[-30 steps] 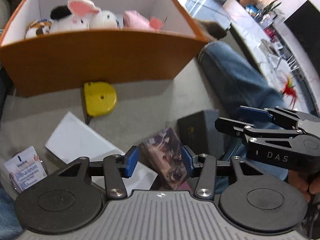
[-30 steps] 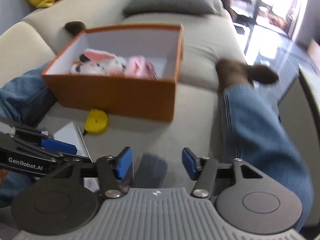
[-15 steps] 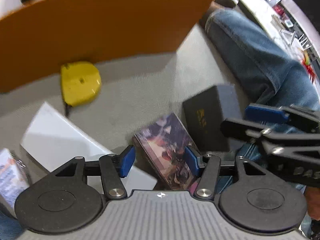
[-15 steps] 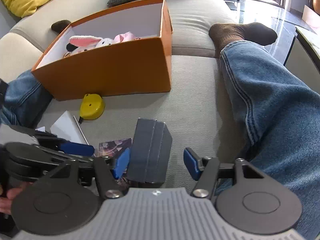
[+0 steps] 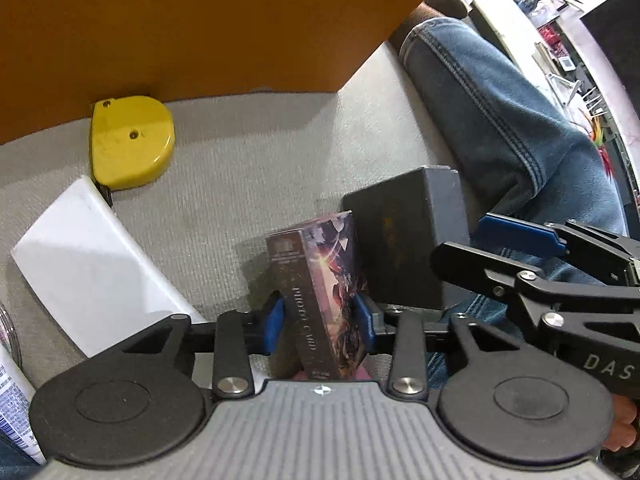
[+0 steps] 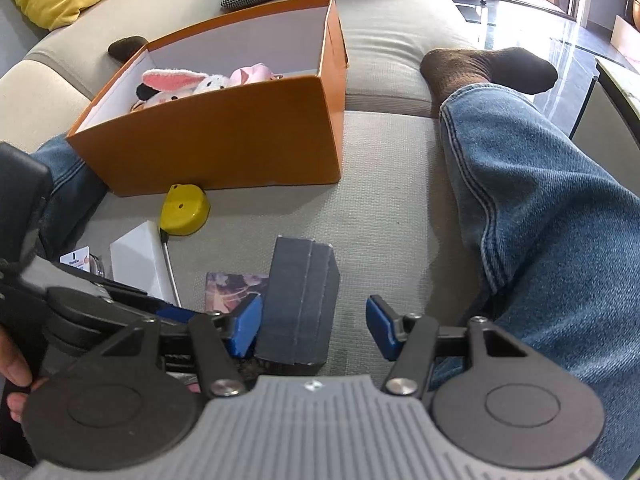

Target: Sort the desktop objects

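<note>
Beige sofa cushion (image 6: 384, 208) carries everything, with our jeans-clad leg (image 6: 540, 216) along its right side and an orange box (image 6: 224, 136) of plush toys (image 6: 180, 84) standing at the back. Going left to right, we see a small printed packet (image 5: 12, 396) at the left edge, then a flat white box (image 5: 88, 264) lying on the cushion, with a yellow tape measure (image 5: 130, 140) just beyond it, touching the foot of the orange box. Next comes the card box (image 5: 320, 280), printed with dark artwork, standing on edge; our left tongs (image 5: 319, 325) are clamped on it, both blue pads pressed against its sides. Just beside it on the right stands a dark grey box (image 6: 298, 300), upright on the cushion. Our right tongs (image 6: 314, 330) are spread wide around this grey box: the left pad sits against its side, while the right pad stands clear of it.
</note>
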Tool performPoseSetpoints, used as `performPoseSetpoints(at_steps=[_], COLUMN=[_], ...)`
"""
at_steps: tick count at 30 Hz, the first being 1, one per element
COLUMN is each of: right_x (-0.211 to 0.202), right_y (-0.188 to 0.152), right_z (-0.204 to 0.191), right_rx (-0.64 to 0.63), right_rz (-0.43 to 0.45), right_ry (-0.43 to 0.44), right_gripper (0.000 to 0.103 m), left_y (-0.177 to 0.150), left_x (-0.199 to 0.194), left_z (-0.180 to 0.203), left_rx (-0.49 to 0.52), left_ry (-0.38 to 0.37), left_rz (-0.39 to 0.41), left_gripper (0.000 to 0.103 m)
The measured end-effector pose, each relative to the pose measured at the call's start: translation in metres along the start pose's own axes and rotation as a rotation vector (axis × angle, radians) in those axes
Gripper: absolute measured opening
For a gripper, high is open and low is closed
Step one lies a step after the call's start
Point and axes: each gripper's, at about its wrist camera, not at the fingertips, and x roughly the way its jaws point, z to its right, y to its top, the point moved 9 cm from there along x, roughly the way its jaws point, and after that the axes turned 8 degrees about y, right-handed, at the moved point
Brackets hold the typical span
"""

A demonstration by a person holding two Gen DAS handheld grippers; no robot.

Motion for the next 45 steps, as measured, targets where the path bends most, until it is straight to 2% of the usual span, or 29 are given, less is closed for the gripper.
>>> performPoseSetpoints(at_steps=[6, 10, 13, 16, 19, 21, 24, 28, 29, 30, 32, 33, 34, 36, 39, 42, 45], right_x=[-0.007, -0.02, -0.029, -0.025, -0.004, 0.014, 0.038, 0.057, 0.061, 0.062, 0.061, 0.059, 0.057, 0.052, 0.042, 0.031, 0.023], right_y=[-0.001, -0.003, -0.008, -0.026, -0.05, -0.062, -0.073, -0.083, -0.084, -0.083, -0.08, -0.078, -0.076, -0.072, -0.064, -0.053, -0.042], right_z=[0.001, -0.001, -0.009, -0.025, -0.046, -0.056, -0.06, -0.061, -0.06, -0.059, -0.058, -0.057, -0.055, -0.053, -0.056, -0.064, -0.077], right_rx=[0.003, 0.0, -0.021, -0.074, -0.152, -0.177, -0.203, -0.219, -0.214, -0.207, -0.16, -0.159, -0.158, -0.162, -0.195, -0.225, -0.289], right_rz=[0.007, 0.018, 0.009, -0.058, -0.165, -0.225, -0.286, -0.344, -0.34, -0.334, -0.322, -0.31, -0.304, -0.281, -0.247, -0.22, -0.199], right_ry=[-0.023, -0.033, -0.015, 0.028, 0.079, 0.101, 0.091, 0.092, 0.081, 0.074, 0.114, 0.102, 0.095, 0.081, 0.069, 0.076, 0.085], right_gripper=[0.06, 0.06, 0.06, 0.06, 0.063, 0.076, 0.082, 0.083, 0.076, 0.066, 0.051, 0.043, 0.039, 0.023, 0.009, 0.003, 0.002], left_y=[0.005, 0.001, -0.003, -0.003, -0.002, -0.003, -0.005, -0.008, -0.009, -0.01, -0.011, -0.011, -0.01, -0.01, -0.01, -0.007, -0.004], left_x=[-0.02, -0.038, -0.054, -0.067, -0.078, -0.084, -0.087, -0.09, -0.091, -0.092, -0.094, -0.094, -0.094, -0.094, -0.094, -0.096, -0.098], left_z=[0.004, -0.002, -0.01, -0.018, -0.024, -0.03, -0.036, -0.046, -0.047, -0.049, -0.053, -0.054, -0.056, -0.057, -0.058, -0.06, -0.062], left_rx=[0.027, 0.05, 0.027, -0.003, -0.016, -0.028, -0.05, -0.073, -0.077, -0.08, -0.088, -0.092, -0.096, -0.101, -0.107, -0.113, -0.116], left_ry=[-0.008, 0.032, 0.029, 0.03, 0.035, 0.036, 0.035, 0.028, 0.024, 0.022, 0.016, 0.014, 0.01, 0.004, -0.006, -0.002, 0.004], left_rz=[0.058, 0.091, 0.126, 0.168, 0.207, 0.225, 0.237, 0.247, 0.25, 0.252, 0.256, 0.258, 0.261, 0.263, 0.265, 0.273, 0.28], left_gripper=[0.027, 0.025, 0.025, 0.025, 0.025, 0.025, 0.025, 0.025, 0.025, 0.025, 0.025, 0.025, 0.025, 0.025, 0.025, 0.025, 0.025])
